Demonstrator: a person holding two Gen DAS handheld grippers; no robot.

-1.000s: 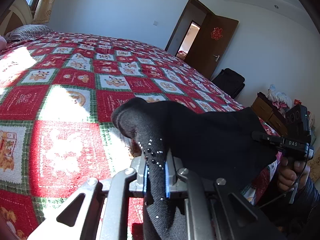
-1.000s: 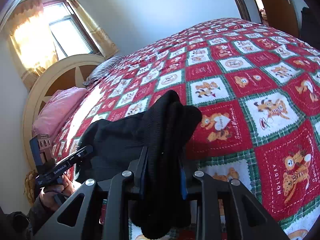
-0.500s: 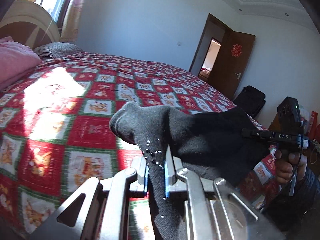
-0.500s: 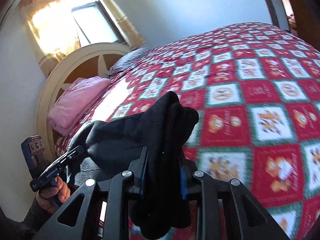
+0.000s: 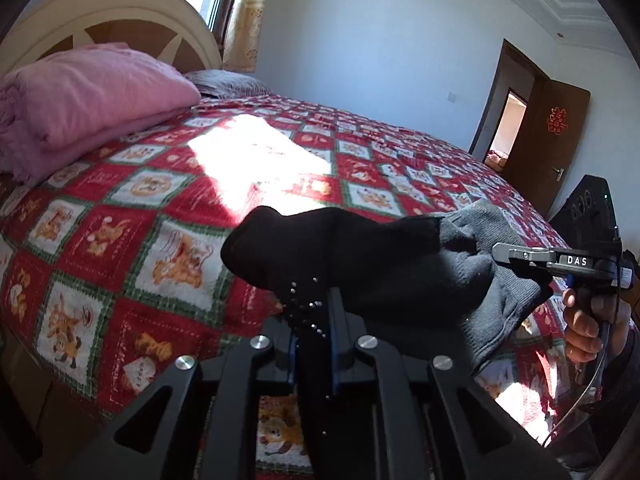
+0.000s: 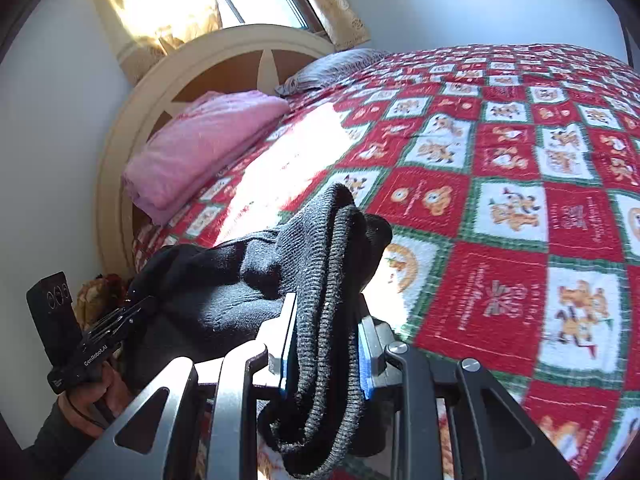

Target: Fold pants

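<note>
The black knit pants [image 5: 360, 264] hang stretched in the air between my two grippers, above the near side of the bed. My left gripper [image 5: 314, 320] is shut on one end, where small shiny studs show on the fabric. My right gripper [image 6: 326, 320] is shut on the other end of the pants [image 6: 328, 248], a bunched ribbed edge. Each gripper shows in the other's view: the right gripper [image 5: 520, 256] at the right edge, the left gripper [image 6: 120, 320] at the lower left. The part of the pants hanging below the jaws is hidden.
A bed with a red, green and white patchwork quilt [image 5: 200, 208] fills both views. A folded pink blanket [image 5: 88, 92] and a grey pillow [image 6: 336, 66] lie by the cream headboard [image 6: 224, 56]. A brown door [image 5: 556, 136] stands open at the right.
Both grippers have swung toward the head of the bed with the pants held between them. The headboard and pink blanket have come into view. Both grips are unchanged.
</note>
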